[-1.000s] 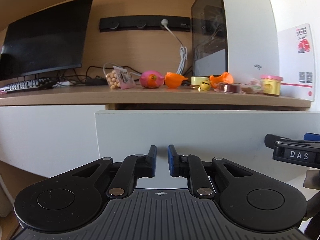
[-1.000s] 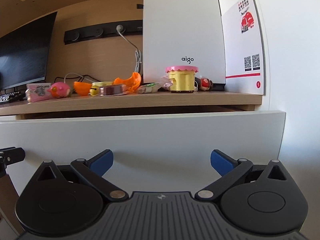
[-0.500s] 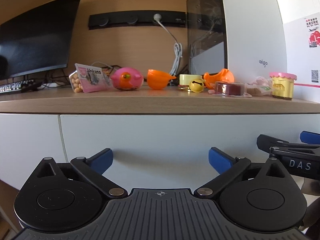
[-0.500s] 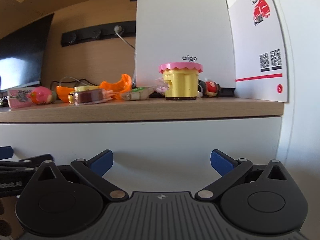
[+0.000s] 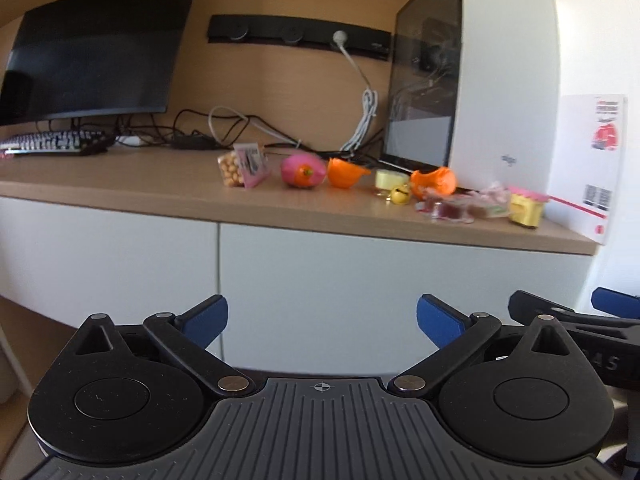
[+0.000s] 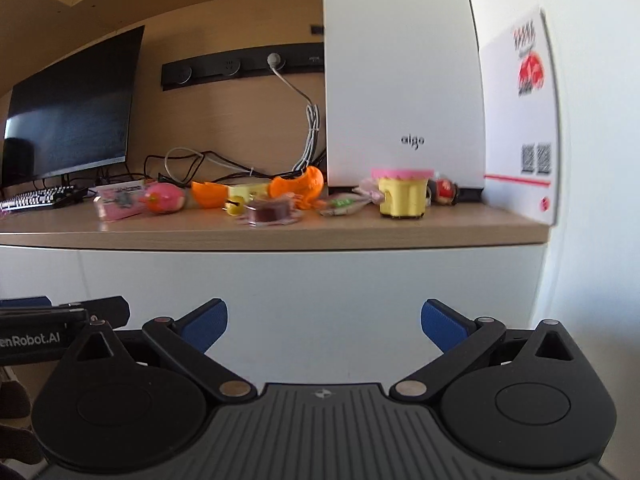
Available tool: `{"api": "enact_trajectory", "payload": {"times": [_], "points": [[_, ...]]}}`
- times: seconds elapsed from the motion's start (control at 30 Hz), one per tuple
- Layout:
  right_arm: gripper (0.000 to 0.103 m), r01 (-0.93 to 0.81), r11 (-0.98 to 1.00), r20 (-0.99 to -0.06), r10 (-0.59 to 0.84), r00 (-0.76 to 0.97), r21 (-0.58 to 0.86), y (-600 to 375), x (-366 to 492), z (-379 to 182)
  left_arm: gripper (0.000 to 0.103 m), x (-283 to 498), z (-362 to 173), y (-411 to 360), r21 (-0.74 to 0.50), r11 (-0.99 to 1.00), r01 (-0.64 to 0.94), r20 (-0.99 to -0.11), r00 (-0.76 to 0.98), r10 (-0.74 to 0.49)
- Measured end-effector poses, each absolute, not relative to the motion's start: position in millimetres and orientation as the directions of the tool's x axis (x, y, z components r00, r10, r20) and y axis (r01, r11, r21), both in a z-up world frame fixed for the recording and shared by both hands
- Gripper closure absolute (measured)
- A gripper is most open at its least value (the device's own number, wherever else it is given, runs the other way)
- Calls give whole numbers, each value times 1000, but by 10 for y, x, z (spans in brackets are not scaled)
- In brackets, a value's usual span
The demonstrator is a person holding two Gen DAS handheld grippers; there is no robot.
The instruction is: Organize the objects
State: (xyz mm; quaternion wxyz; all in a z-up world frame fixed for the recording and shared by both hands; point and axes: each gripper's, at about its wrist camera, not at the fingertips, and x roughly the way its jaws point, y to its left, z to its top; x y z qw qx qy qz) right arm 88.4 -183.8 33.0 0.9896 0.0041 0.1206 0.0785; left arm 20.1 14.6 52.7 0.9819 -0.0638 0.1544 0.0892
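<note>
Several small objects lie in a row on the wooden desk [image 5: 160, 196]: a snack packet [image 5: 242, 165], a pink egg toy [image 5: 302, 171], an orange half shell [image 5: 345, 173], a yellow tape roll [image 5: 389, 179], a gold bell [image 5: 400, 195], another orange shell [image 5: 434, 180], a dark red jelly cup [image 5: 450, 211], a yellow jar with a pink lid [image 5: 526, 209]. The jar [image 6: 402, 192] and pink egg [image 6: 164, 198] also show in the right wrist view. My left gripper [image 5: 322, 322] and right gripper [image 6: 324, 324] are open, empty, below the desk edge facing the white drawer front.
A white computer case [image 5: 500, 80] stands behind the objects, a white box with red print [image 5: 592, 164] at the far right. A monitor [image 5: 96, 44] and keyboard [image 5: 52, 142] are at the left. Cables [image 5: 224, 128] trail along the back wall.
My left gripper has opened from nearly shut. Both grippers have risen, so the desk top and its objects are seen from higher. The right gripper stayed open.
</note>
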Motion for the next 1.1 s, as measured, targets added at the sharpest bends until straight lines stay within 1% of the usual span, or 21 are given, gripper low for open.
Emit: {"api": "enact_trajectory", "payload": {"times": [0.07, 0.17, 0.27, 0.43, 0.53, 0.7, 0.77, 1.1], "points": [[0, -101, 995, -266, 102, 958, 19, -1798, 643, 468, 0, -18, 664, 136, -90, 983, -162, -341, 932, 122], [0, -20, 998, -318, 36, 948, 56, -1813, 310, 655, 0, -311, 798, 136, -92, 987, -128, -360, 929, 87], [0, 6, 995, -318, 25, 948, 97, -1836, -20, 742, 0, -536, 890, 150, -83, 989, -121, -350, 933, 85], [0, 67, 998, -304, -59, 951, 15, -1726, -381, 763, 0, -763, 967, 191, -64, 991, -120, -341, 936, 92], [0, 63, 998, -296, -62, 953, -6, -1678, -518, 808, 0, -824, 986, 223, -63, 990, -124, -340, 936, 96], [0, 45, 999, -287, -36, 957, 25, -1666, -653, 940, 0, -861, 964, 243, -58, 990, -132, -353, 930, 104], [0, 52, 998, -279, -46, 959, 16, -1645, -673, 972, 0, -878, 963, 252, -60, 989, -132, -355, 929, 102], [0, 45, 999, -295, -38, 955, 15, -1608, -679, 931, 0, -902, 935, 261, -52, 990, -133, -359, 927, 106]]}}
